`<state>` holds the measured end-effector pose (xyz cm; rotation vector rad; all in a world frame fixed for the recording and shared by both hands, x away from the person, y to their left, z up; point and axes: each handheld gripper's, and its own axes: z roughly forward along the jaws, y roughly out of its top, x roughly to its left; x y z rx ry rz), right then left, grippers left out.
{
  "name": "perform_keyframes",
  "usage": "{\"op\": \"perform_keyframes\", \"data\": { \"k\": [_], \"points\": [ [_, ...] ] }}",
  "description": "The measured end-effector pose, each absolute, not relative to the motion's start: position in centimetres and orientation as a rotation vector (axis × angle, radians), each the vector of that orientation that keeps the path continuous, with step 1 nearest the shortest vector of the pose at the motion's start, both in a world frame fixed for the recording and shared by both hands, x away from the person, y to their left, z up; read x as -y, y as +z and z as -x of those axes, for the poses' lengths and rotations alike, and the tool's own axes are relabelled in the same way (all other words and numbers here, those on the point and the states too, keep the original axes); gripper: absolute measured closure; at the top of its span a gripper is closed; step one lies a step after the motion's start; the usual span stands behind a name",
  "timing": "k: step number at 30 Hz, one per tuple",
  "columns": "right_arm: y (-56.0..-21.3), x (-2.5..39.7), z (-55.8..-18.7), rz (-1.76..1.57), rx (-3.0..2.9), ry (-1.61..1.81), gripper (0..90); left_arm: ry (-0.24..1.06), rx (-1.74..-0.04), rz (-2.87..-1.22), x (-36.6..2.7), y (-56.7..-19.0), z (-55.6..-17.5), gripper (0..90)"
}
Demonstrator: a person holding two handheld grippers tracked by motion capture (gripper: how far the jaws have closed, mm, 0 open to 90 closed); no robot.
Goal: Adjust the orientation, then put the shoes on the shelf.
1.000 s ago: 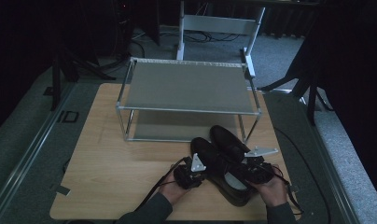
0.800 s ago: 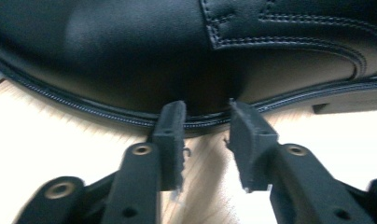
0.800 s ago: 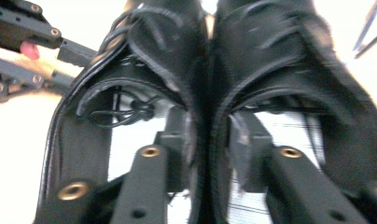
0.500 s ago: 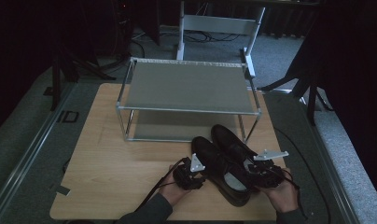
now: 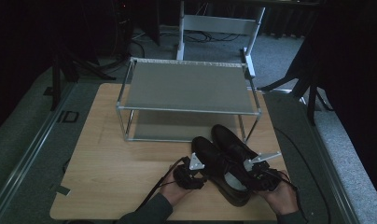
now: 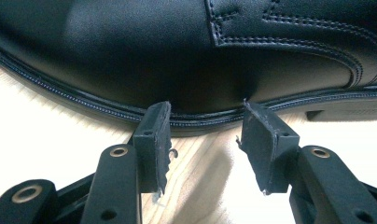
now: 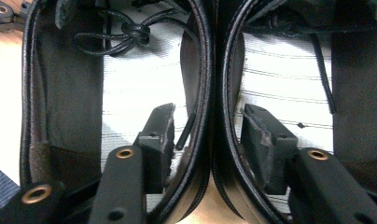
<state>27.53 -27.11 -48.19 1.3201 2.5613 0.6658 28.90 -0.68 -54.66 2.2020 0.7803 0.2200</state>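
Two black leather shoes stand side by side on the wooden table (image 5: 116, 177): the left shoe (image 5: 213, 161) and the right shoe (image 5: 231, 140), toes toward the rack. My left gripper (image 5: 203, 174) is open against the left shoe's outer side. In the left gripper view this gripper (image 6: 205, 133) has its tips at the sole's welt, below the shoe's upper (image 6: 177, 56). My right gripper (image 7: 207, 126) is open at the heels and straddles the shoes' touching inner walls. One jaw is inside the left shoe (image 7: 130, 70), the other inside the right shoe (image 7: 289, 70). In the high view that gripper (image 5: 251, 177) sits over the heels.
A two-tier metal shoe rack (image 5: 189, 86) stands at the back of the table, both shelves bare. Behind it on the floor is a white frame (image 5: 219, 23). Dark stands and cables lie around the table. Bare wood stretches left of the shoes.
My right hand and gripper shifted a little right and nearer, then settled back over the shoes' heels. The left gripper and both shoes stayed put.
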Motion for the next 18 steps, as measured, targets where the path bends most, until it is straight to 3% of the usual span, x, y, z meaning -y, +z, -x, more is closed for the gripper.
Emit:
{"op": "perform_keyframes", "data": {
  "k": [7, 18],
  "points": [
    [-48.17, 27.00, -27.76, -1.332, -2.594, 0.667, 66.2, 0.226, -0.787, -2.190, 0.72, -54.61, -29.07, 52.7],
    [-48.24, 27.28, -27.96, -1.357, -2.597, 0.687, 74.3, 0.240, -0.795, -2.180, 0.88, -54.31, -29.22, 52.3]
  ]
}}
